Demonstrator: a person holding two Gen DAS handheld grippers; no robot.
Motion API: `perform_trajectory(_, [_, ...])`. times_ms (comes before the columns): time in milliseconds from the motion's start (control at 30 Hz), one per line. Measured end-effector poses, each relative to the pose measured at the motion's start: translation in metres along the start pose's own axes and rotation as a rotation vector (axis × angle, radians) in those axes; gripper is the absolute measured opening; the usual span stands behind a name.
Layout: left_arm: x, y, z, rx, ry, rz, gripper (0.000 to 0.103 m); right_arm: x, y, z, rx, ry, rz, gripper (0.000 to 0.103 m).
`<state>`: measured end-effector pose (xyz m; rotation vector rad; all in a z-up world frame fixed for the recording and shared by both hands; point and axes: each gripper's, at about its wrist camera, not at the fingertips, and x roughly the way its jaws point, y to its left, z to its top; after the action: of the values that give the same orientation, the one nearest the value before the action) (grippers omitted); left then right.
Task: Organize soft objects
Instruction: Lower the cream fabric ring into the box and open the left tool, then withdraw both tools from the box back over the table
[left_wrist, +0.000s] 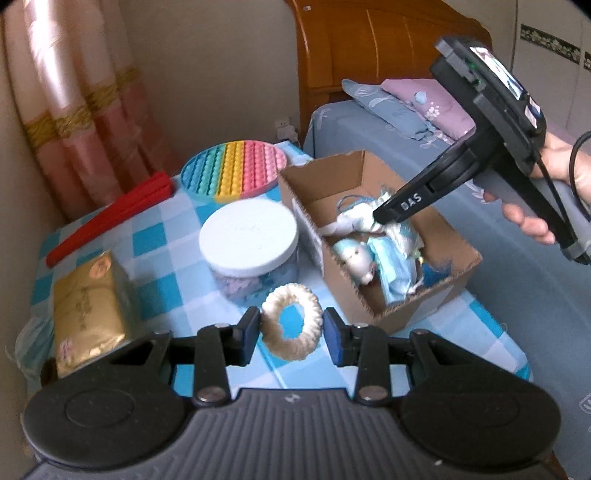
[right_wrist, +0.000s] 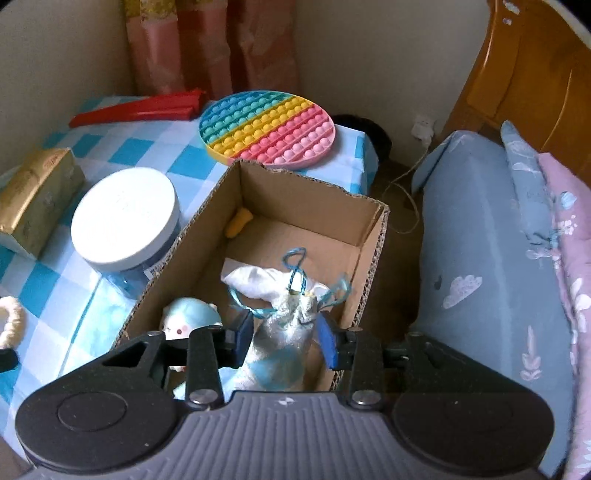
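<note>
My left gripper (left_wrist: 291, 332) is shut on a cream knitted ring (left_wrist: 291, 325), held just above the blue-checked tablecloth in front of the cardboard box (left_wrist: 458, 266). The ring's edge shows at the far left of the right wrist view (right_wrist: 14, 321). My right gripper (right_wrist: 286, 336) reaches down into the box (right_wrist: 192, 240), its tips (left_wrist: 380, 216) among the soft things. A white and blue drawstring pouch (right_wrist: 291, 317) lies between its jaws, which stand apart from it. A pale blue plush toy (right_wrist: 192, 317) and blue cloth pieces (left_wrist: 391, 269) also lie in the box.
On the table stand a white-lidded jar (left_wrist: 247, 232), a round rainbow bubble mat (left_wrist: 236, 170), a red folded item (left_wrist: 110, 214) and a gold tissue pack (left_wrist: 88, 306). A bed with blue sheet (left_wrist: 517, 295) borders the table's right. A person's hand (left_wrist: 554, 162) holds the right gripper.
</note>
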<state>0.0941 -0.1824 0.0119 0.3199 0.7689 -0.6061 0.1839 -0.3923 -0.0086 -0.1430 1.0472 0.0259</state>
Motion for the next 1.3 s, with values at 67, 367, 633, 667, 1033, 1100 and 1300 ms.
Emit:
perform_trajectory(67, [0.002, -0.003, 0.006, 0.011, 0.002, -0.01, 0.036, 0.001, -0.005, 0.001, 0.021, 0.001, 0.016, 0.066])
perform_trajectory(367, [0.022, -0.008, 0.046, 0.047, 0.013, -0.04, 0.036, -0.033, -0.01, -0.02, 0.066, -0.059, 0.137, 0.099])
perform_trajectory(633, [0.062, -0.023, 0.092, 0.068, 0.046, -0.117, 0.037, -0.065, -0.003, -0.051, 0.074, -0.116, 0.233, 0.103])
perform_trajectory(667, [0.068, -0.025, 0.096, 0.071, 0.051, -0.126, 0.037, -0.066, -0.002, -0.054, 0.076, -0.117, 0.242, 0.103])
perform_trajectory(1033, [0.107, -0.024, 0.119, -0.001, 0.058, -0.097, 0.085, -0.064, 0.002, -0.07, 0.104, -0.115, 0.262, 0.103])
perform_trajectory(1100, [0.102, -0.021, 0.117, -0.01, 0.056, -0.104, 0.085, -0.064, 0.004, -0.071, 0.107, -0.118, 0.263, 0.103])
perform_trajectory(1300, [0.074, -0.016, 0.108, -0.013, 0.011, -0.088, 0.093, -0.067, 0.017, -0.073, 0.098, -0.134, 0.26, 0.103])
